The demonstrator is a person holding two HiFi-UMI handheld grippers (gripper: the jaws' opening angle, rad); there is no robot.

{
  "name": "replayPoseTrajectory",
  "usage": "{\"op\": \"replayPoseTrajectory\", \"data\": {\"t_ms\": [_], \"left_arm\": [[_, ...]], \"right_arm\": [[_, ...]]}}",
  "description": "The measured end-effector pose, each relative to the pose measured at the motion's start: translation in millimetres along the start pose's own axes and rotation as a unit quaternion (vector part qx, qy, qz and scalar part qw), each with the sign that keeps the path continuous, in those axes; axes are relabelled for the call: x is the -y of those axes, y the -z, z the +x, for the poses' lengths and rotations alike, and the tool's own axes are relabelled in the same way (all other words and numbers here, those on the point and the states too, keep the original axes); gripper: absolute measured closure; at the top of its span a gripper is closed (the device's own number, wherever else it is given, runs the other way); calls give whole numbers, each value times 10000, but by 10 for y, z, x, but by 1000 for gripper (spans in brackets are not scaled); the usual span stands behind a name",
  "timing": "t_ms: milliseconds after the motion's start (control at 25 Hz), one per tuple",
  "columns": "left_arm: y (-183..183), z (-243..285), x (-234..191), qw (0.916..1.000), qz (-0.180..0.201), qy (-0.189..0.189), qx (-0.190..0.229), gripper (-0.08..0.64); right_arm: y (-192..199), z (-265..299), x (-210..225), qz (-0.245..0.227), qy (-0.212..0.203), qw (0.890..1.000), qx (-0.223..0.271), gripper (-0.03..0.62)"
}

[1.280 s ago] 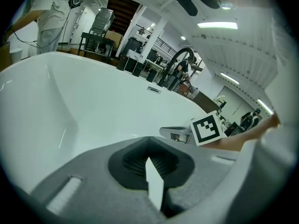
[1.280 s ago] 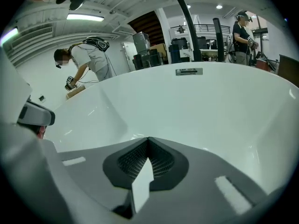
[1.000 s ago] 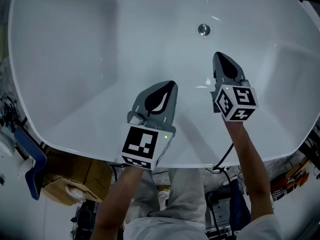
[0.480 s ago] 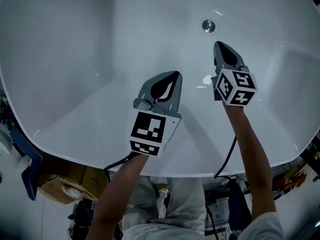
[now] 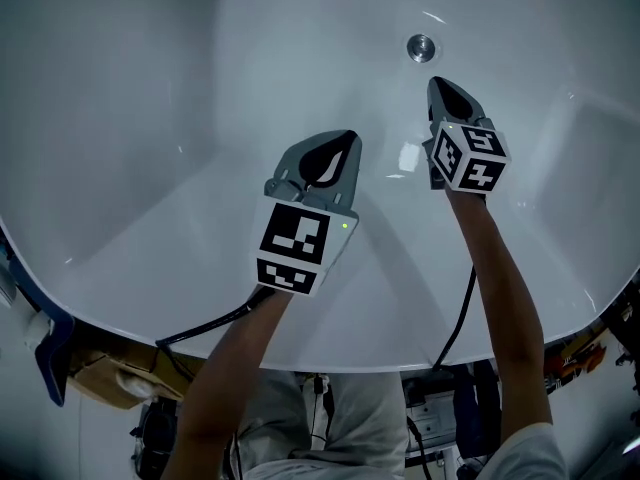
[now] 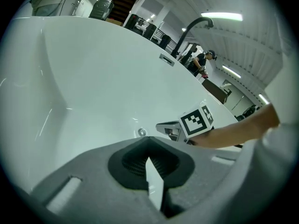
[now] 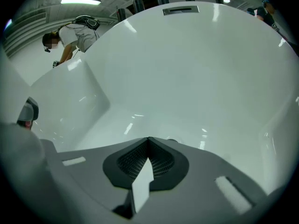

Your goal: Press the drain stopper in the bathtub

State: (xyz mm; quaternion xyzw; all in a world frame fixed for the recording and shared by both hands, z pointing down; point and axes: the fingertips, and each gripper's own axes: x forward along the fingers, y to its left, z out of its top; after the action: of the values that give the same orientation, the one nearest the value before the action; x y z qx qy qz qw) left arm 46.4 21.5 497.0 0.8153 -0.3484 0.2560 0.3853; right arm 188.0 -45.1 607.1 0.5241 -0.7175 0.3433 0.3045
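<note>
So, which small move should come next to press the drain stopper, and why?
Probably ease the right tool forward and down onto the drain stopper. Its jaws are shut and its tip points at the stopper with bare tub between them; the left tool sits farther back.

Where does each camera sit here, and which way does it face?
Head view: on the head, steeply down into the bathtub; shows forearms, left tool, right tool.
Left gripper view: on the left tool, along its shut jaws toward the drain stopper; shows the right forearm.
Right gripper view: on the right tool, facing the far tub wall.
Shared: head and left views both show the stopper.
</note>
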Motion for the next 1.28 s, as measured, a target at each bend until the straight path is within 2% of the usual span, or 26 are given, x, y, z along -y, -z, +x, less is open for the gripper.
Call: {"op": "replayPoseTrajectory", "data": {"t_ms": [120,360,520,760,1120,1280], "left_arm": [[15,122,-37,10000,46,36,-10,561],[87,283,-136,9999,96,-9,-43,561],[164,399,-164,9998,197,-30,-97,560],[272,567,-230,9998,190,22,-112,561],[439,788,-382,9998,141,51,-140,561],[466,816,-438,9998,99,71,-134,561]], "right_arm": [[-11,150,81,-138,-44,9999,-37,591],[14,576,214,-741,62,9971,-138,589],[99,800,329,-662,99,9974,-275,589],[308,1078,542,-286,253,9979,-519,589],[509,1411,726,-365,277,9961,-758,589],[624,1534,780,-482,378,9921,-1091,589]]}}
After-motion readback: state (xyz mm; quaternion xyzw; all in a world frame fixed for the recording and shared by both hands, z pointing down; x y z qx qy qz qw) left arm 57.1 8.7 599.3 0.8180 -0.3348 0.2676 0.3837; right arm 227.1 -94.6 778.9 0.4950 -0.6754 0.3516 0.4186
